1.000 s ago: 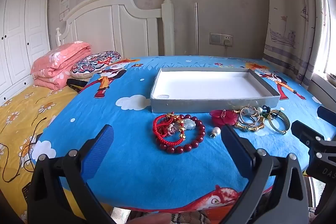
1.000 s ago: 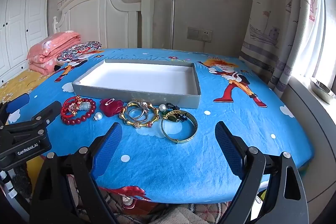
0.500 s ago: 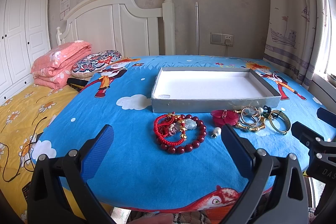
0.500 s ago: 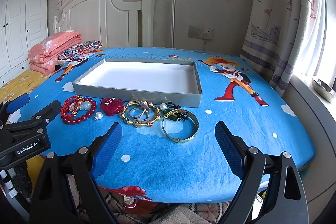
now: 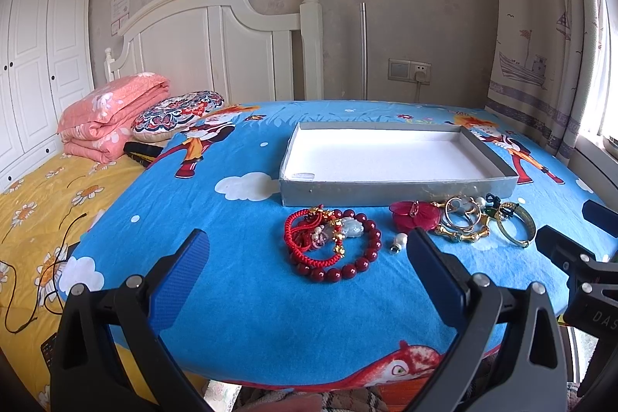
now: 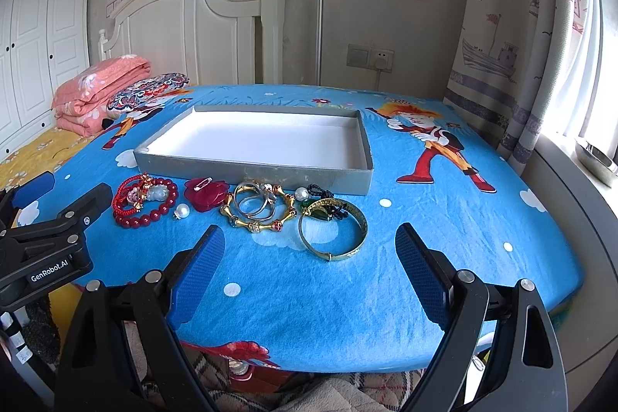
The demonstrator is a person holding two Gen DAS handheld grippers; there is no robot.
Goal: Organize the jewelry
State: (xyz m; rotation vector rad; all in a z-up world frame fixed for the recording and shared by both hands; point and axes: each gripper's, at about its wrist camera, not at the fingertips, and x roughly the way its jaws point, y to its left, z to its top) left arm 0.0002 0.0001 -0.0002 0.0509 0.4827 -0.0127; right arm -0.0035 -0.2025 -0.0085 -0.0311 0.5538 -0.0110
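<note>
A grey tray [image 5: 394, 190] [image 6: 251, 172] with a white floor lies empty on the blue table. In front of it lies a row of jewelry: a red bead bracelet with red cords [image 5: 334, 246] [image 6: 145, 199], a pearl [image 5: 399, 241] [image 6: 182, 210], a dark red flower brooch [image 5: 415, 215] [image 6: 204, 195], gold and silver bangles [image 5: 463, 222] [image 6: 258, 209], and a wide gold bangle [image 5: 515, 224] [image 6: 333, 232] with a green pendant. My left gripper [image 5: 309, 280] is open, just short of the beads. My right gripper [image 6: 309, 269] is open, just short of the gold bangle.
The table [image 5: 231, 280] wears a blue cartoon cloth with rounded near edges. A bed with a yellow sheet [image 5: 42, 195], pink quilt [image 5: 112, 114] and patterned pillow lies to the left. A curtain [image 6: 513, 37] and window sill are on the right.
Both views have shifted very slightly; the jewelry and tray have not moved, and both grippers stay open.
</note>
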